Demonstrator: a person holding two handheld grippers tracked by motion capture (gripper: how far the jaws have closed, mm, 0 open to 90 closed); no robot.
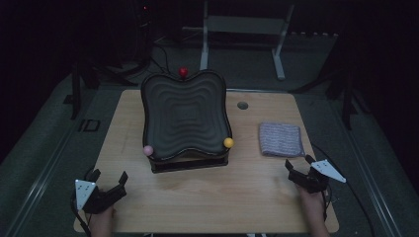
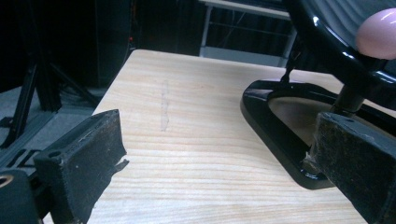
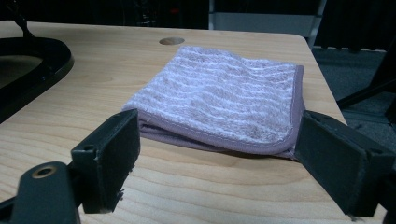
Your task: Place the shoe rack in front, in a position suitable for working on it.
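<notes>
Right gripper (image 3: 212, 163) jaws apart, lined up on the folded towel (image 3: 219, 100) lying flat on the desk (image 3: 187, 196) just ahead of it, likely staging a grab; left gripper (image 2: 215, 172) jaws also apart, empty, tray stand (image 2: 280, 135) ahead to its right

1. Light wooden table (image 1: 207, 192), rounded corners, with a small round hole (image 1: 242, 105) near the far edge.
2. Sitting on it mid-table is a black stand (image 1: 190, 163) that props up a wavy dark tray (image 1: 183, 116), tilted.
3. A folded purple-striped towel (image 1: 281, 138) lies flat to the right of the stand, well apart from it.
</notes>
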